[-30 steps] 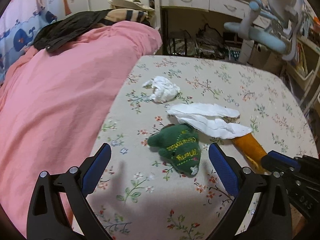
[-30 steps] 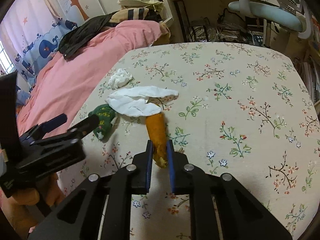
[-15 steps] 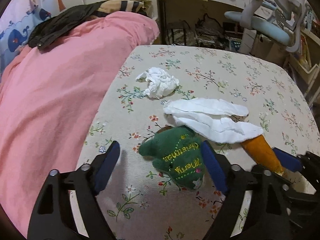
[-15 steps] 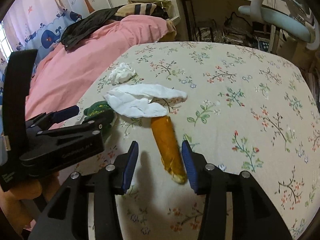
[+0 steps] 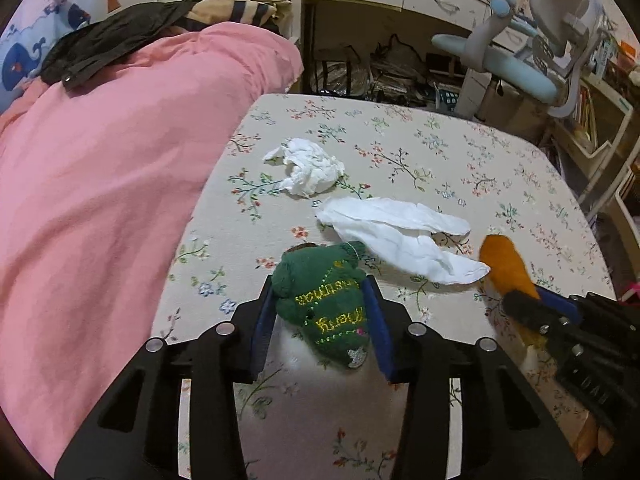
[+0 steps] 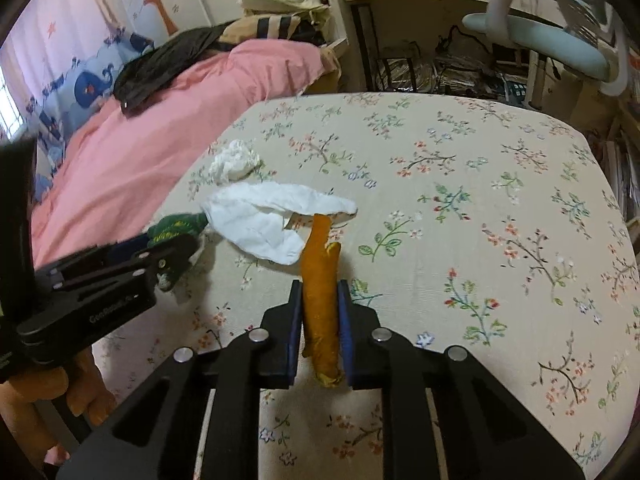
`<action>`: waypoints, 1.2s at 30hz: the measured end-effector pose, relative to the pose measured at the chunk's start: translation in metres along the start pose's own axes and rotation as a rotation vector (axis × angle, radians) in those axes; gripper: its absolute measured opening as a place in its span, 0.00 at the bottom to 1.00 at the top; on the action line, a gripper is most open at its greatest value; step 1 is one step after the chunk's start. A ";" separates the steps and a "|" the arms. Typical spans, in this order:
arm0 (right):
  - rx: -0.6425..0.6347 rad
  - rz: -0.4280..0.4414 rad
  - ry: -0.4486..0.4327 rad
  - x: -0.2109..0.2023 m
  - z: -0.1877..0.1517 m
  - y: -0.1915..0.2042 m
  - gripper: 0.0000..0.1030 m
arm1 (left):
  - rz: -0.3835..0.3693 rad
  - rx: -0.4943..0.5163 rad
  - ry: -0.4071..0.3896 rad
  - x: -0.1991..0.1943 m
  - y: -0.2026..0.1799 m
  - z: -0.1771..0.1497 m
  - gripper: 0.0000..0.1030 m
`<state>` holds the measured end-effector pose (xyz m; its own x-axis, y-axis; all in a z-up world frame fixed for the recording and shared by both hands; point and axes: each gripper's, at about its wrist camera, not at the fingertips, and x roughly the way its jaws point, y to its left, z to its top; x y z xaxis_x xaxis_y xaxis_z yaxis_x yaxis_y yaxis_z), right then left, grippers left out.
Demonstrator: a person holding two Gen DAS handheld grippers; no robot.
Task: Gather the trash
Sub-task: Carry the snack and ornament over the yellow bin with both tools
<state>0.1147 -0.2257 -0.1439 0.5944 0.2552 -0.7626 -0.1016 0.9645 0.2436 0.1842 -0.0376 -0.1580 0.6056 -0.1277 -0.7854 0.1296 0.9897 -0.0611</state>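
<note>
On the floral-sheeted bed [image 6: 460, 184], the left tongs [image 5: 320, 312] have just closed onto the green knitted Christmas toy [image 5: 324, 304], the right tongs [image 6: 320, 316] onto the orange plush carrot [image 6: 320, 292], its tip hidden under flat white tissue [image 6: 260, 220].

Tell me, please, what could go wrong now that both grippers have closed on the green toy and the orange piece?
1. The flat white tissue lies over the tip of the orange piece, so lifting with the right gripper may drag it off the bed.
2. The left gripper is gripping a green Christmas plush, which looks like a toy, not trash.
3. The crumpled tissue is untouched and could be forgotten.
</note>
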 end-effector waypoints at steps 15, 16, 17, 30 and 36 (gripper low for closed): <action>0.054 0.061 -0.075 -0.047 -0.012 0.006 0.17 | -0.020 0.010 -0.109 -0.065 -0.007 -0.020 0.39; 0.060 0.066 -0.083 -0.051 -0.013 0.007 0.17 | -0.023 0.010 -0.115 -0.069 -0.008 -0.022 0.39; 0.063 0.069 -0.091 -0.055 -0.013 0.007 0.17 | -0.027 0.010 -0.123 -0.075 -0.008 -0.024 0.39; 0.095 0.092 -0.156 -0.086 -0.023 0.011 0.17 | -0.031 0.016 -0.187 -0.122 -0.014 -0.045 0.39; 0.106 0.096 -0.174 -0.093 -0.025 0.011 0.17 | -0.034 0.005 -0.196 -0.127 -0.014 -0.046 0.39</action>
<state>0.0383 -0.2371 -0.0852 0.7155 0.3213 -0.6203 -0.0855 0.9215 0.3788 0.0690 -0.0320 -0.0858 0.7419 -0.1718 -0.6481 0.1561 0.9843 -0.0823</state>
